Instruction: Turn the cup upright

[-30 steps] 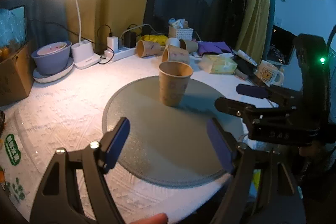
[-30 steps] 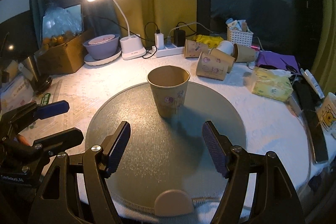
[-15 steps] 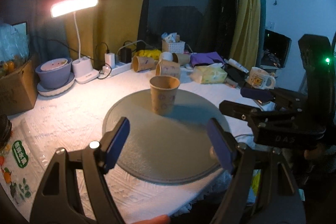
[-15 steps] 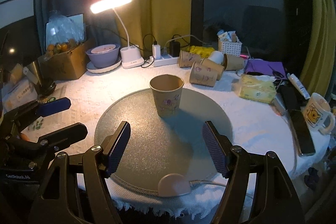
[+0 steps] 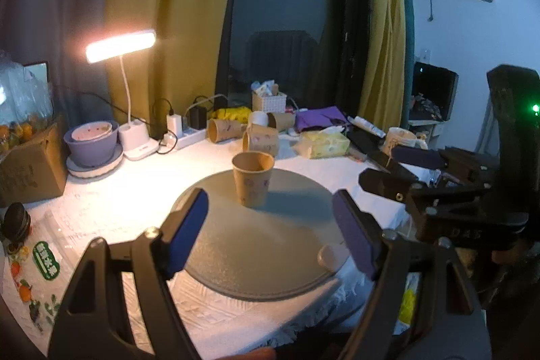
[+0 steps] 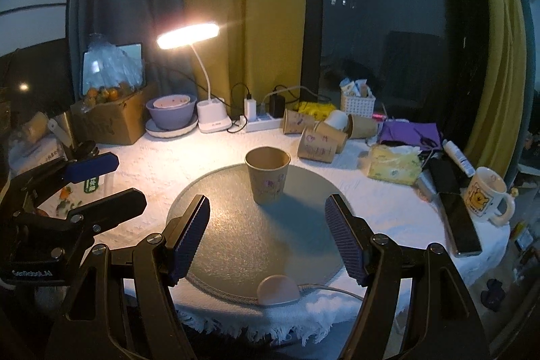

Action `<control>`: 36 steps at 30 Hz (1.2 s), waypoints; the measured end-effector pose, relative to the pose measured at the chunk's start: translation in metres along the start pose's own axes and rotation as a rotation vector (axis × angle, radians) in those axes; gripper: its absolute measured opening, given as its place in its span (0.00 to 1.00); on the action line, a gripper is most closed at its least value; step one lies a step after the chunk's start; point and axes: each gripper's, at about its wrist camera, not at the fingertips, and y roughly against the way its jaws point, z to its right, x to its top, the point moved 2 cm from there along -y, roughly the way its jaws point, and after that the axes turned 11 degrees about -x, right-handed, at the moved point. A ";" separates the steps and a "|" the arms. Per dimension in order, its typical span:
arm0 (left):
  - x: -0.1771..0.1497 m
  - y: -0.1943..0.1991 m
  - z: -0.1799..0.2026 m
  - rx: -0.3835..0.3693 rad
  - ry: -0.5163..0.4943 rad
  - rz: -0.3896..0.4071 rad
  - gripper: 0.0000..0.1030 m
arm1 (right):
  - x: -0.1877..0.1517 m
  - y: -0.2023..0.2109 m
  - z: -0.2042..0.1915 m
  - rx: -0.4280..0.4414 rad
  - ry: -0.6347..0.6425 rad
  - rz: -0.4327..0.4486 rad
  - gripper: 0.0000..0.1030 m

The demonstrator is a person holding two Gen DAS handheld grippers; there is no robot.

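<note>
A brown paper cup (image 5: 253, 179) (image 6: 267, 179) stands upright, mouth up, on the far half of a round grey glass mat (image 5: 287, 245) (image 6: 236, 242). My left gripper (image 5: 270, 233) is open and empty, held back above the mat's near edge. My right gripper (image 6: 268, 237) is open and empty too, also well short of the cup. Each gripper shows in the other's view: the right one at the right (image 5: 401, 167), the left one at the left (image 6: 101, 181).
Several paper cups (image 6: 317, 137) lie on their sides behind the mat. A lit desk lamp (image 6: 209, 110), a bowl (image 6: 172, 113), a power strip, a tissue pack (image 6: 393, 164), a mug (image 6: 484, 193) and a cardboard box (image 6: 108, 120) ring the table. A small pink dome (image 6: 277, 289) sits at the mat's front edge.
Both grippers have pulled back and up from the cup, which now looks smaller and farther away. The cup stays upright in place.
</note>
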 end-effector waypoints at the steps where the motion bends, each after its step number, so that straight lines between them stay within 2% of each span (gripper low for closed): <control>1: 0.002 0.002 0.002 -0.002 -0.004 0.005 0.75 | 0.001 0.004 0.000 -0.001 -0.002 0.007 0.72; 18: 0.026 0.044 0.017 -0.016 -0.050 0.099 0.75 | 0.020 0.057 -0.002 -0.023 -0.006 0.099 0.72; 36: 0.035 0.070 0.016 -0.007 -0.058 0.175 0.75 | 0.031 0.079 -0.004 -0.026 -0.001 0.148 0.72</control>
